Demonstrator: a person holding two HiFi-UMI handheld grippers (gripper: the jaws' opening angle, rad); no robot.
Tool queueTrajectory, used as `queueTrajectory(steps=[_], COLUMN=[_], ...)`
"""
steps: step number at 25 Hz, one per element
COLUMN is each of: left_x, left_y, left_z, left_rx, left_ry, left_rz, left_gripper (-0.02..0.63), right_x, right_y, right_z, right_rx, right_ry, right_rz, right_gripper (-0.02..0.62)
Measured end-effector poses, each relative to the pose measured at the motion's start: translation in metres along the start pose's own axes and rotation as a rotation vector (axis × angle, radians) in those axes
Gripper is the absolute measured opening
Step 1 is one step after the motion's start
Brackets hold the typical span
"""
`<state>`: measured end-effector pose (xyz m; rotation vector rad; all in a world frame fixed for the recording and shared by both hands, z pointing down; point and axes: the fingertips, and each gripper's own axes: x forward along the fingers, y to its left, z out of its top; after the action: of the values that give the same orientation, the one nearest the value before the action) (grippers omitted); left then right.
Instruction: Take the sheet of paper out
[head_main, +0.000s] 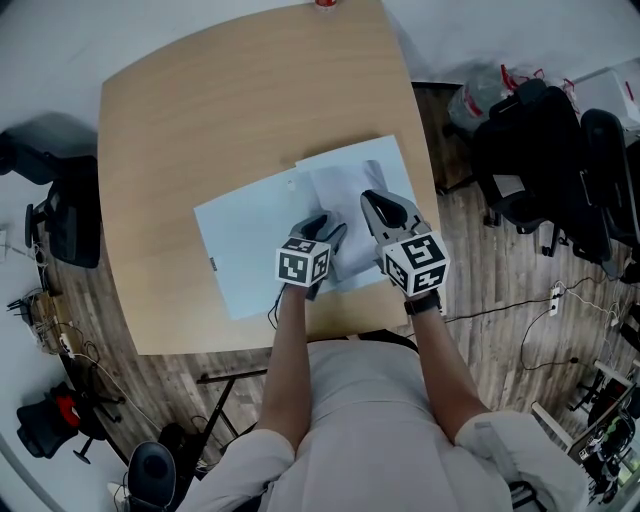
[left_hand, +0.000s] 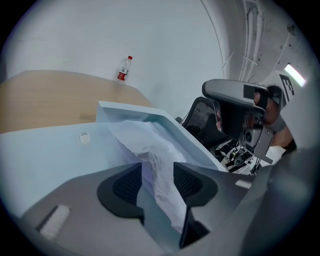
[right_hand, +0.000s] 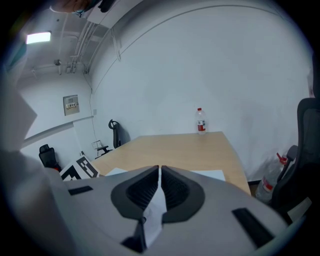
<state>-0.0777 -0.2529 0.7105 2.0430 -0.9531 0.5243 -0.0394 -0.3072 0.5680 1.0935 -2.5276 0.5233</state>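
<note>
On the near half of the table (head_main: 200, 120), the crumpled sheet of paper (left_hand: 150, 142) lies in an open pale-blue folder (head_main: 240, 250). The left gripper (left_hand: 155, 182) holds its fingers (left_hand: 122, 187) spread around the sheet, not gripping. The right gripper (right_hand: 159, 187) pinches a thin pale edge (right_hand: 155, 215), sheet or cover unclear. It seems best to close the left firmly, then draw the sheet out slowly.

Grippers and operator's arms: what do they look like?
The left gripper and right gripper have grey moulded shells, black ribbed pads, and each carries a white cube with black square markers. Arms bare below short light sleeves; dark band on the right wrist.
</note>
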Motion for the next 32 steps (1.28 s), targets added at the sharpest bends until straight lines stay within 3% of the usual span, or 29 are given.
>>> queueTrajectory(steps=[10, 15, 27, 32], left_x=[-0.001, -0.006, -0.025, -0.035], left_y=[0.001, 0.004, 0.027, 0.038], left_z=[-0.003, 0.001, -0.014, -0.021], left_rx=[0.015, -0.026, -0.072, -0.127], left_ry=[0.011, -0.014, -0.020, -0.038], left_rz=[0.014, 0.019, 0.109, 0.128], left_gripper=[0.078, 0.018, 0.012, 0.012], right_x=[-0.003, -0.006, 0.000, 0.006], right_y=[-0.001, -0.001, 0.018, 0.029], right_z=[0.001, 0.002, 0.004, 0.008], right_rx=[0.055, 0.071, 0.055, 0.038], right_ry=[-0.010, -0.017, -0.020, -0.015], right_rz=[-0.021, -0.022, 0.020, 0.044], right_gripper=[0.023, 0.023, 0.023, 0.023])
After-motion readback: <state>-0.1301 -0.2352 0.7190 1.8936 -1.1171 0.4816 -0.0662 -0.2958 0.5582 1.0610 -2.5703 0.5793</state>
